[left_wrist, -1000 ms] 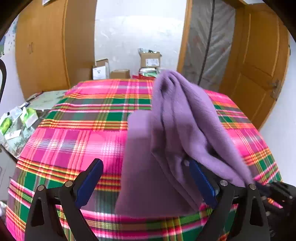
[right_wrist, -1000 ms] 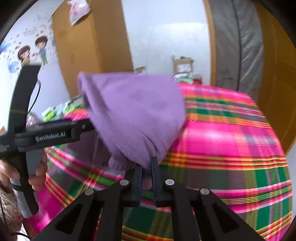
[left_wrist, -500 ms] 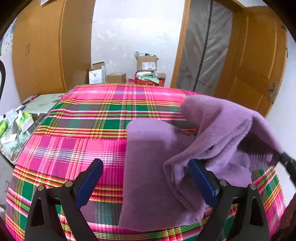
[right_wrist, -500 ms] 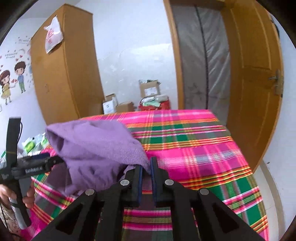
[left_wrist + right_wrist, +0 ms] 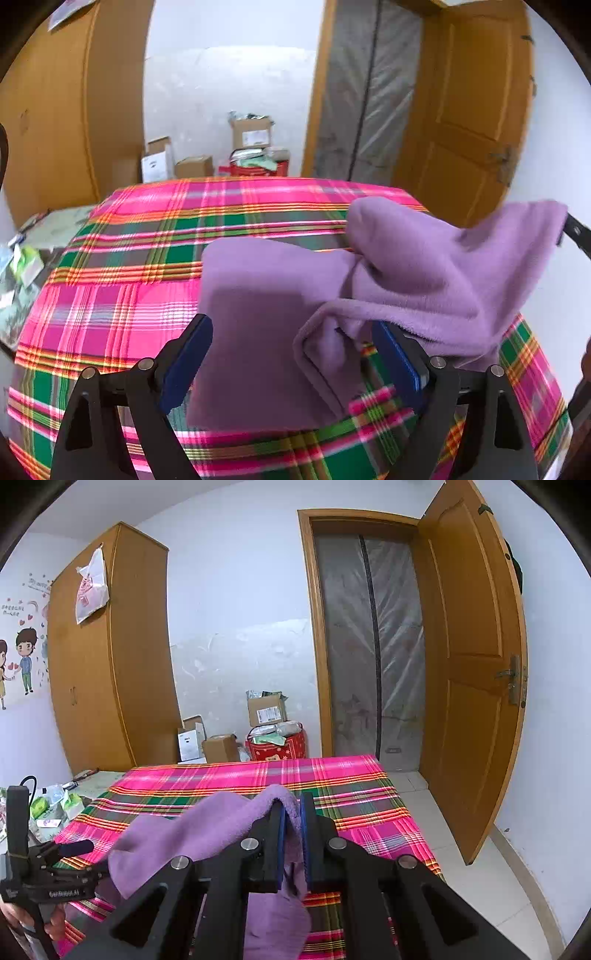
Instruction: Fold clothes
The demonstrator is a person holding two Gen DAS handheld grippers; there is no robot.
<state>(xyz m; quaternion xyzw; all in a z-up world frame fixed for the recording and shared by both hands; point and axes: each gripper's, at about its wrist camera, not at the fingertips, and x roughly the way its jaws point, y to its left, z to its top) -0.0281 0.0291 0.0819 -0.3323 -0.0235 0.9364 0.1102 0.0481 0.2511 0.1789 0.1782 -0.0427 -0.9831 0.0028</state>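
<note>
A purple fleece garment (image 5: 266,295) lies partly flat on the plaid-covered table (image 5: 129,258). Its right part is lifted and drawn off to the right. My left gripper (image 5: 295,358) is open just above the near edge of the garment, and a fold drapes over its right finger. My right gripper (image 5: 291,816) is shut on the lifted end of the purple garment (image 5: 207,823) and holds it up above the table (image 5: 369,797). The left gripper also shows at the left edge of the right wrist view (image 5: 70,849).
Cardboard boxes (image 5: 266,709) and a red bag (image 5: 277,746) stand on the floor behind the table. A wooden wardrobe (image 5: 103,664) is at the left and an open door (image 5: 472,664) at the right. Clutter (image 5: 55,805) lies beside the table's left edge.
My right gripper has pulled the lifted garment end rightward and up, away from the left gripper. The left gripper has stayed open near the garment's front edge.
</note>
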